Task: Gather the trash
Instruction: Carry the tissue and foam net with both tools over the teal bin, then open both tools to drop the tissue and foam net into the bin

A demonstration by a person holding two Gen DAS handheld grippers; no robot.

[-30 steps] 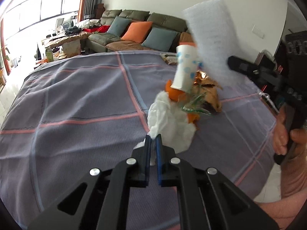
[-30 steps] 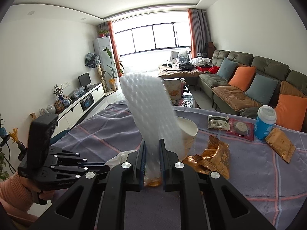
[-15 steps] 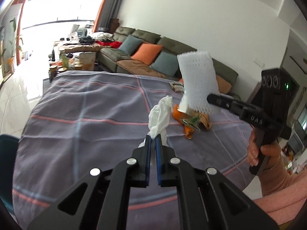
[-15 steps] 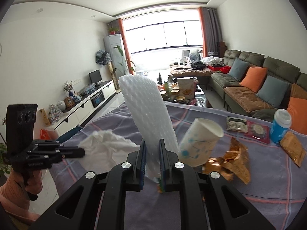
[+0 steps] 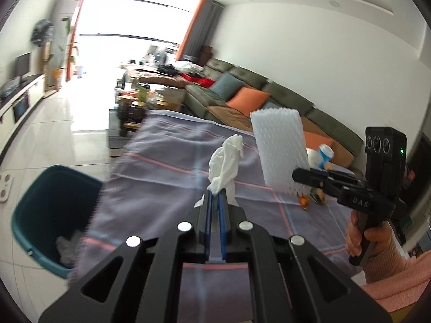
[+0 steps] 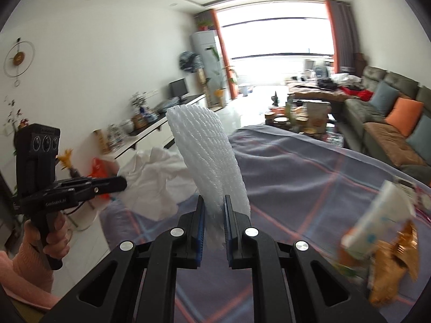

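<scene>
My left gripper (image 5: 214, 195) is shut on a crumpled white tissue (image 5: 225, 166), held up above the grey-purple tablecloth (image 5: 161, 172). My right gripper (image 6: 214, 202) is shut on a white foam net sleeve (image 6: 208, 161) that stands upright between its pads. In the left wrist view that foam sleeve (image 5: 280, 148) and the right gripper (image 5: 296, 175) are at the right. From the right wrist camera, the left gripper (image 6: 122, 182) and the tissue (image 6: 153, 183) appear at the left. A teal trash bin (image 5: 51, 215) stands on the floor beside the table's left edge, with something pale inside.
A paper cup (image 6: 377, 223) and golden snack wrappers (image 6: 396, 271) lie on the table at the right. Orange peel scraps (image 5: 305, 202) and a blue-capped bottle (image 5: 326, 154) sit further along. A sofa (image 5: 256, 99) runs behind. The person's pink sleeves hold both handles.
Both grippers have swung left, away from the trash pile, carrying the tissue and the foam sleeve. The teal bin has come into the left wrist view.
</scene>
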